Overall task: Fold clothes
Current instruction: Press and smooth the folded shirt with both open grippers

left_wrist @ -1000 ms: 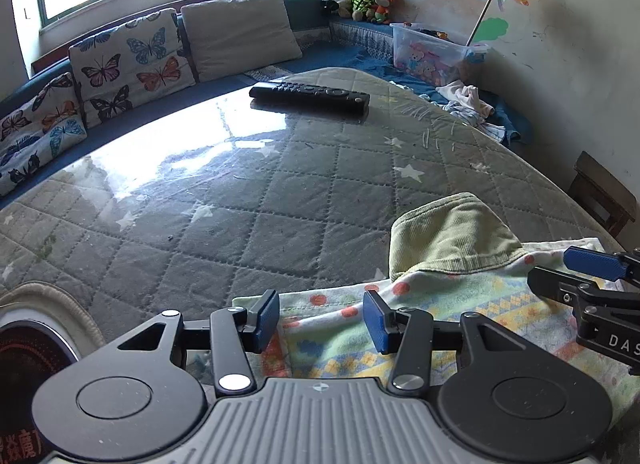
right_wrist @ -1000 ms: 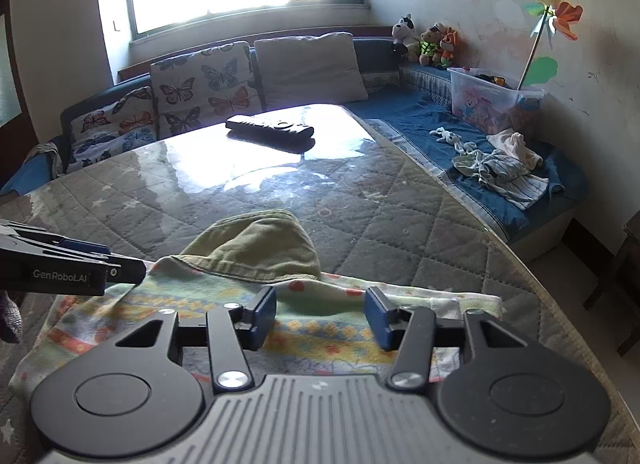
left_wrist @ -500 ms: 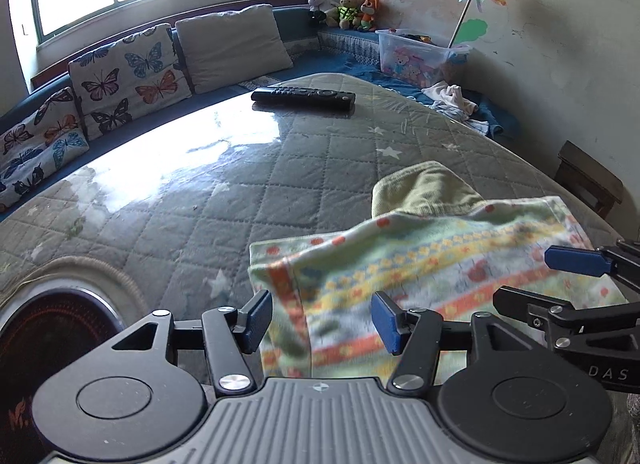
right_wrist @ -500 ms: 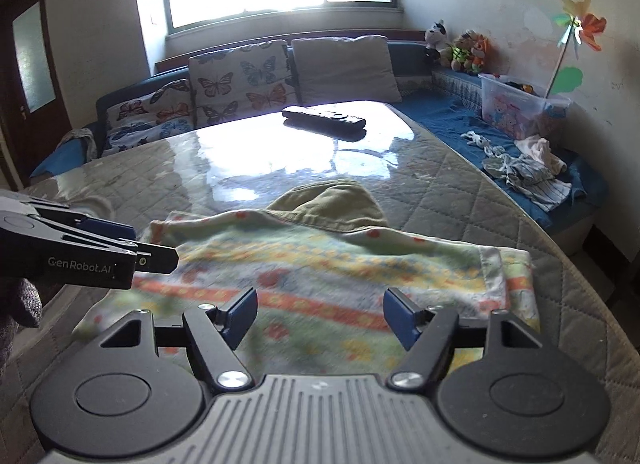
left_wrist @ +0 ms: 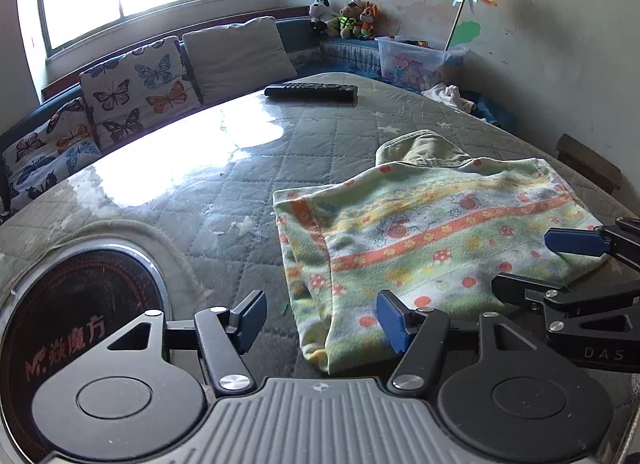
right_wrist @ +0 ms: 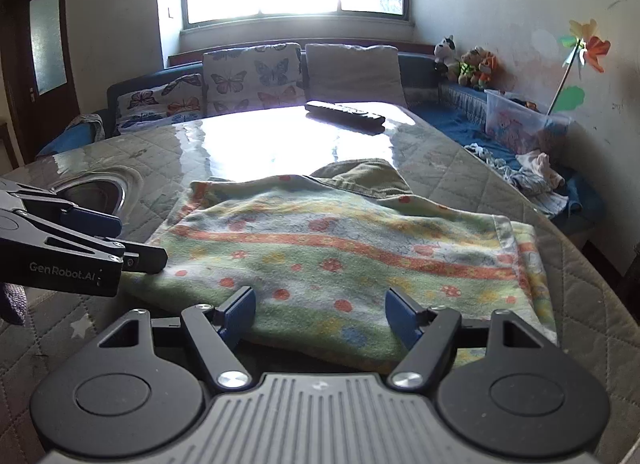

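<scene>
Both claws, left (left_wrist: 320,320) and right (right_wrist: 320,314), are spread empty beside the folded green patterned fleece garment (right_wrist: 340,248); its near edge should be gripped evenly.

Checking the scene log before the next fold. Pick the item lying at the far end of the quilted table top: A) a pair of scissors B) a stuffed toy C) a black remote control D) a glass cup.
C: a black remote control lies flat on the far end of the quilted table top, beyond the patterned towel; the stuffed toys sit on the bench instead.
</scene>
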Demonstrator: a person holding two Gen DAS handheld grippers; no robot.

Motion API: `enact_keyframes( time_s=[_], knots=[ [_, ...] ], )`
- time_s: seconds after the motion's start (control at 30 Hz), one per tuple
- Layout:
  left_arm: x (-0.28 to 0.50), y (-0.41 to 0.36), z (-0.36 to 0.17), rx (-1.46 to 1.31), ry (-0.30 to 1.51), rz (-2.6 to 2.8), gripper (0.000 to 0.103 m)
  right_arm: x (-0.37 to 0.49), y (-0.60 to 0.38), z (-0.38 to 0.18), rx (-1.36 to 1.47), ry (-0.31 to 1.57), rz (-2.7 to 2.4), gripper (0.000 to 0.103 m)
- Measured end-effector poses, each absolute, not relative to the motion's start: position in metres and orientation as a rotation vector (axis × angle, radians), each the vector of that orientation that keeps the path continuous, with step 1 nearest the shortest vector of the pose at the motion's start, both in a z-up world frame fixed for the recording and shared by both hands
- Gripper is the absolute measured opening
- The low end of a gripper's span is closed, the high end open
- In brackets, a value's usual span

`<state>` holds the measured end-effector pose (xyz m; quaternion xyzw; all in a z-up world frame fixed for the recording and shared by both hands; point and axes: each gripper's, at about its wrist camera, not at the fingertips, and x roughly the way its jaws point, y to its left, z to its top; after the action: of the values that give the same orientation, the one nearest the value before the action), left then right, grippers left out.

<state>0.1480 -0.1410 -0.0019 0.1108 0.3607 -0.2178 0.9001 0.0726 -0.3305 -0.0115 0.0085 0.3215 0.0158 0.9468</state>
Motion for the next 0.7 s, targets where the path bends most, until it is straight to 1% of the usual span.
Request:
enact_keyframes(
  time_s=[0.2,0.37,0.43,0.47,0.63,0.67,0.7],
  knots=[
    [0.145,-0.134,-0.009,0.198,0.762,-0.439,0.068,0.072,-0.323,-0.009,-0.002,0.639,0.041,0.074],
    [0.143,-0.126,0.0,0.178,0.746,-0.432,0.068,0.074,-0.317,-0.01,-0.016,0.637,0.048,0.074],
    [0.142,-0.121,0.004,0.162,0.74,-0.428,0.069,0.074,-0.314,-0.008,-0.016,0.621,0.058,0.078],
    [0.142,-0.119,0.005,0.156,0.738,-0.425,0.069,0.075,-0.311,-0.008,-0.023,0.619,0.063,0.078],
    [0.137,-0.112,0.007,0.158,0.734,-0.411,0.078,0.081,-0.298,-0.014,-0.051,0.628,0.089,0.078],
    [0.136,-0.111,0.008,0.16,0.733,-0.409,0.08,0.08,-0.296,-0.016,-0.057,0.629,0.087,0.08],
    [0.135,-0.11,0.008,0.161,0.731,-0.408,0.084,0.08,-0.294,-0.017,-0.061,0.629,0.085,0.082]
  ],
)
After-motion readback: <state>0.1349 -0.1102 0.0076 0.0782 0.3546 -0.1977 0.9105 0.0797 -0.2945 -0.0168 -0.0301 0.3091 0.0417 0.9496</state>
